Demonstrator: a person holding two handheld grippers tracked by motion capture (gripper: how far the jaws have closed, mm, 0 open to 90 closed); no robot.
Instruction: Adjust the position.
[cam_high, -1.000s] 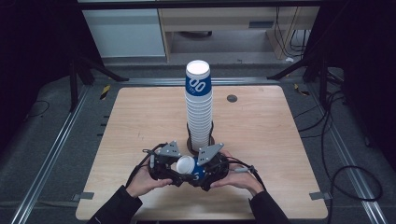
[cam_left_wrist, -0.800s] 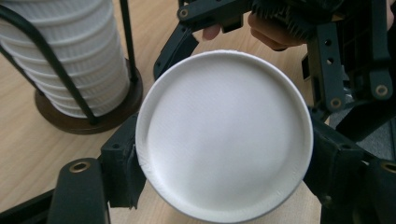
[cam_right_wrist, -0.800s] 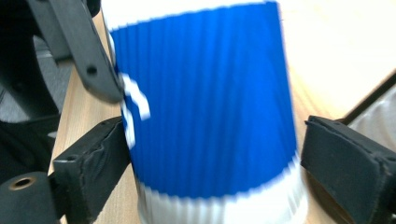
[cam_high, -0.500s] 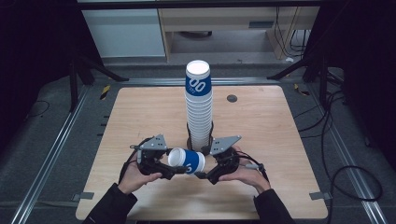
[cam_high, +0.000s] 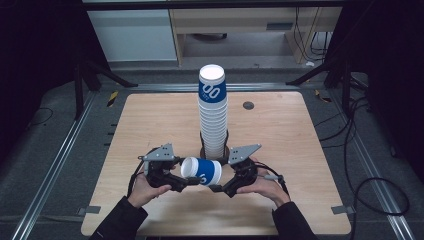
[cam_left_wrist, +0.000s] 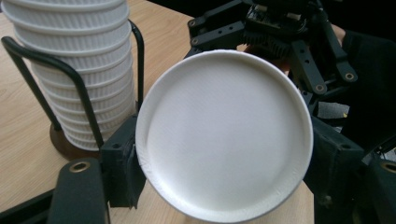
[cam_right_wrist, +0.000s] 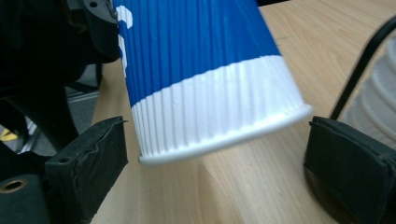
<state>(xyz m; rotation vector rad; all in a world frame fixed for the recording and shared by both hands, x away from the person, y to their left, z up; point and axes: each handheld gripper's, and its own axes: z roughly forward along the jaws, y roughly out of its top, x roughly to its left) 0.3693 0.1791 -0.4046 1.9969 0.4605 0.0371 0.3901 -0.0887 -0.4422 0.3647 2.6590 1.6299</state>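
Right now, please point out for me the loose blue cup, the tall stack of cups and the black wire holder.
loose blue cup (cam_high: 201, 171), high view, on its blue side wall.
tall stack of cups (cam_high: 213, 116), high view, on the stack's middle.
black wire holder (cam_left_wrist: 84, 100), left gripper view, on its near upright wire.

One loose cup (cam_high: 201, 171), one stack (cam_high: 213, 117), perhaps twenty cups

Cup (cam_right_wrist: 205, 79) top cut off by right gripper view's upper edge; we can't read its print. Cup stack (cam_left_wrist: 74, 70) cropped above in left gripper view.
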